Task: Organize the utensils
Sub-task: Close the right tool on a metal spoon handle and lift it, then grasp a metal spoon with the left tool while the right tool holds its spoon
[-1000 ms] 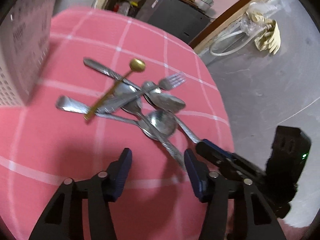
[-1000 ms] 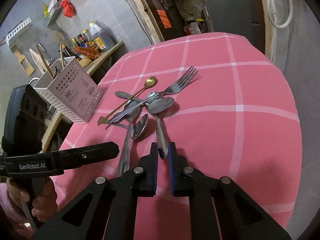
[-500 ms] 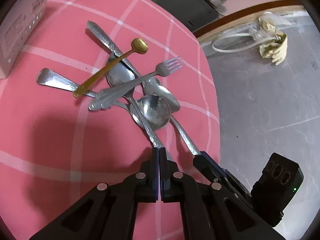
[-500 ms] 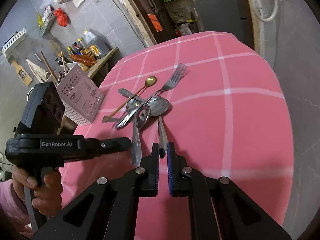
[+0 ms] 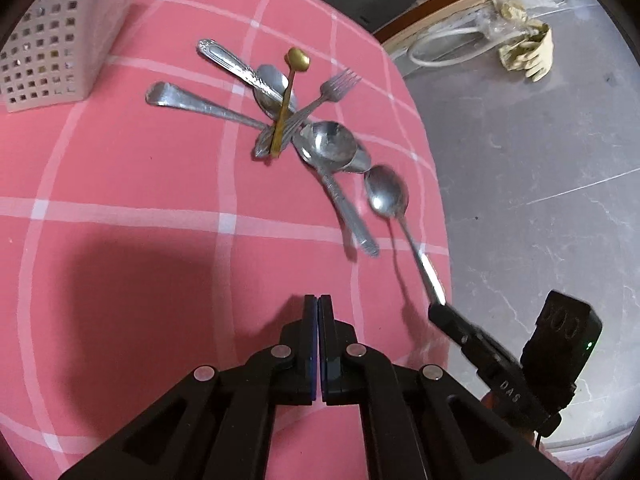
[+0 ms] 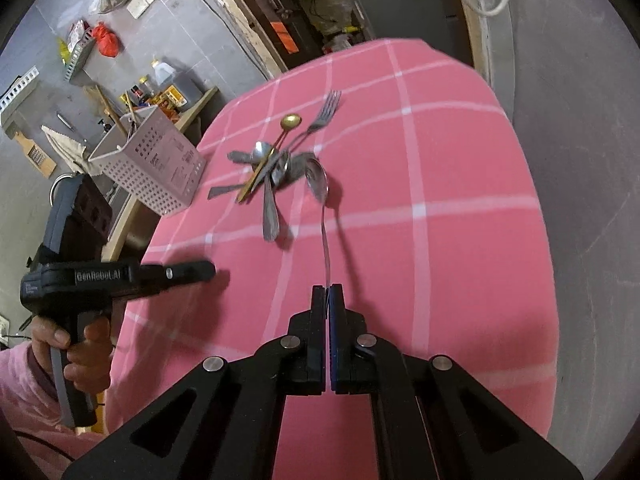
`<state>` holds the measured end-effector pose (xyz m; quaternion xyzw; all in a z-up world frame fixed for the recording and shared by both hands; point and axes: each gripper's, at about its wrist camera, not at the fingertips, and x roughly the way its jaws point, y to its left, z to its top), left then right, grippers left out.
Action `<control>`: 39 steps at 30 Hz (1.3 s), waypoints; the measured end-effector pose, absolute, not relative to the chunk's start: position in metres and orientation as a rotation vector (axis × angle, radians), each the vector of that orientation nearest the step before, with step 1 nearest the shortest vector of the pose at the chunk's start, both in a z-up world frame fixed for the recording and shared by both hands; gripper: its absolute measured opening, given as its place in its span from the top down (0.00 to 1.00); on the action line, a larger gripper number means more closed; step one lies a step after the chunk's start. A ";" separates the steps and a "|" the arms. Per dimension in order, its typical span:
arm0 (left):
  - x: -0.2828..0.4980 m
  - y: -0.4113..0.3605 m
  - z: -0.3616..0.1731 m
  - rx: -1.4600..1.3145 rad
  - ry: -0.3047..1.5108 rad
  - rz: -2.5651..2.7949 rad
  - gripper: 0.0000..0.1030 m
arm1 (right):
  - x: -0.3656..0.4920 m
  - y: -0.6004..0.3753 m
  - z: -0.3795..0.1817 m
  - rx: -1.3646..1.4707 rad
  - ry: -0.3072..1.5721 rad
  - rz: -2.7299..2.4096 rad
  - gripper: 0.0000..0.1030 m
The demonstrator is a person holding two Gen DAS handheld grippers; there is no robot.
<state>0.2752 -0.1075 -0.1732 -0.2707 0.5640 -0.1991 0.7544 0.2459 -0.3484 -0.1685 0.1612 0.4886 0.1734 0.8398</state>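
A pulled-out spoon, pinched at its handle tip by the right gripper, above a pink checked surface.

The surface (image 5: 120,208) wears a pink cloth with white lines. A white perforated holder (image 6: 154,168) stands at its far left edge. Near the middle lies a heap of steel utensils (image 5: 280,108): crossed spoons, a fork (image 5: 332,88) and a slim gold spoon (image 5: 290,92) laid over them. One steel spoon (image 5: 386,196) sits apart from the heap, bowl just beside it, handle running back toward the near edge. The right gripper (image 6: 328,294) is closed tight on the end of that handle, the spoon raised enough to cast a shadow beside it. The left gripper (image 5: 318,304) is fully closed with nothing between its pads, hovering over bare cloth short of the heap.
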 end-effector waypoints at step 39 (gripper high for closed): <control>0.342 -0.158 -0.147 -0.159 0.959 -0.361 0.58 | 0.364 -0.318 -0.168 -0.064 1.050 0.817 0.98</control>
